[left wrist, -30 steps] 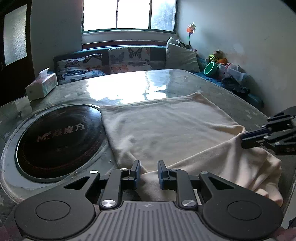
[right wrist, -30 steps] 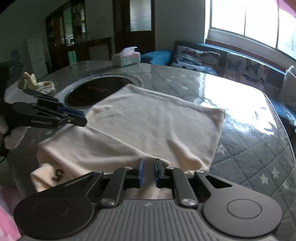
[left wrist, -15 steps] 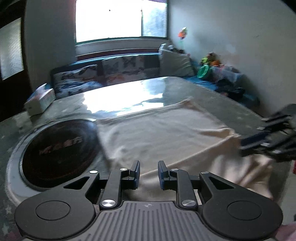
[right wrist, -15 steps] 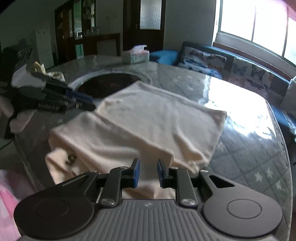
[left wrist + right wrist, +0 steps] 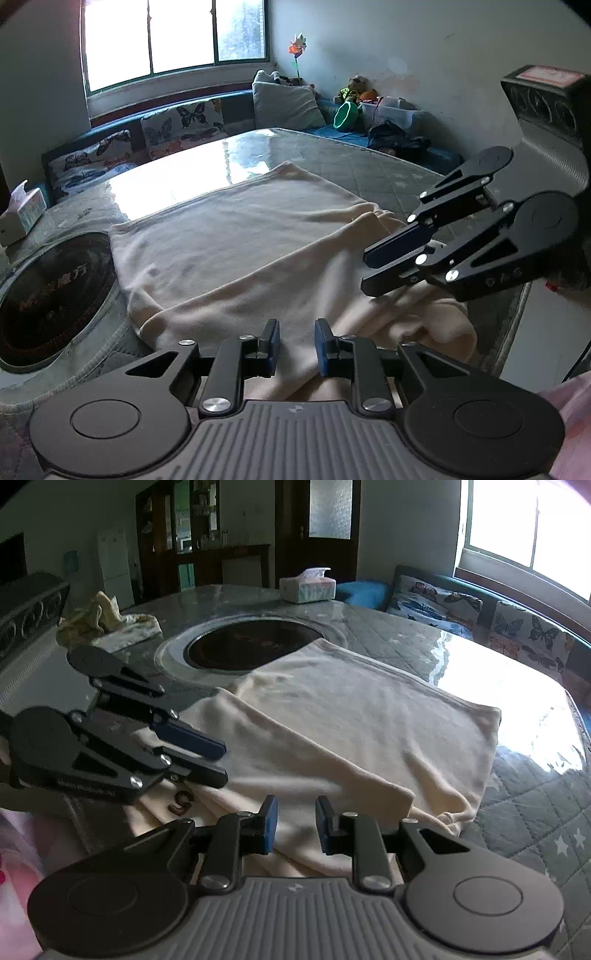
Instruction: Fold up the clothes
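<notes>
A cream garment (image 5: 236, 236) lies on the quilted table, its near part folded over onto itself; it also shows in the right wrist view (image 5: 362, 720). A dark mark (image 5: 181, 802) shows on its near edge. My left gripper (image 5: 296, 341) is open just above the near fold, holding nothing; it also shows in the right wrist view (image 5: 221, 760). My right gripper (image 5: 293, 819) is open over the near fold, empty; it also shows at the right of the left wrist view (image 5: 369, 271), close to the left one.
A round black hotplate (image 5: 48, 288) is set in the table left of the garment. A tissue box (image 5: 306, 585) stands at the far side. A crumpled cloth (image 5: 99, 616) lies at the table's left. A cushioned bench (image 5: 166, 125) runs under the window.
Both grippers have opened a little wider and drawn closer together over the near fold. The folded-over layer now lies loose on the garment.
</notes>
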The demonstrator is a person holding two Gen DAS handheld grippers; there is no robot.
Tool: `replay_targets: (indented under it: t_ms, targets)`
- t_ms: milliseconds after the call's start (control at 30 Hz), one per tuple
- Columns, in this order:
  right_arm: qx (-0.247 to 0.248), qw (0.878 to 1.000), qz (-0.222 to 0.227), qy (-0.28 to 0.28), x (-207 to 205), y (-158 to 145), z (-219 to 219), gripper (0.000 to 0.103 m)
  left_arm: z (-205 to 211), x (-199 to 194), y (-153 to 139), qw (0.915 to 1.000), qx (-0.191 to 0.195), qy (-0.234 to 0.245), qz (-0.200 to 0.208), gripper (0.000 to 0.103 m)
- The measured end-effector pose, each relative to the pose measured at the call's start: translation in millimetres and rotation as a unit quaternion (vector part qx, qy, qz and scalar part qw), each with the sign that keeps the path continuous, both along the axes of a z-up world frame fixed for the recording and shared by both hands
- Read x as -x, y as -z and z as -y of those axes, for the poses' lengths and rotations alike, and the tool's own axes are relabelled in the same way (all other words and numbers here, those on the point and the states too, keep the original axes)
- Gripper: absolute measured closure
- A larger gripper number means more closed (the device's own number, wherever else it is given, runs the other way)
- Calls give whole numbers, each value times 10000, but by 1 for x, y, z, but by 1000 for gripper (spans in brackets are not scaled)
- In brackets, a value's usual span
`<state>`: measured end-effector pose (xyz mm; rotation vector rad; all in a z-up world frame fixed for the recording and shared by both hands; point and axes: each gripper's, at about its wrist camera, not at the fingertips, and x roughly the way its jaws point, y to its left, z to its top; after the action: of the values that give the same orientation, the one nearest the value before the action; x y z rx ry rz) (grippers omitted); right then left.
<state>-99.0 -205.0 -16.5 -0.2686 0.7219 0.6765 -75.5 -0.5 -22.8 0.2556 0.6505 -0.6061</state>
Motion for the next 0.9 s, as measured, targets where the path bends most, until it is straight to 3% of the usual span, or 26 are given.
replay_targets:
  t_ms: [633,733,900]
  targets:
    - [-5,9996,162,218,19,8,0,78,0,9,1,9999,43,-87,65,79]
    - [-73,9995,172,273,19,5,2,78,-1,9,0,9998,66,-166,40,75]
    - [-110,9993,217,287,25,-6,8,73,-7,24,-12,9997,19,-56,255,59]
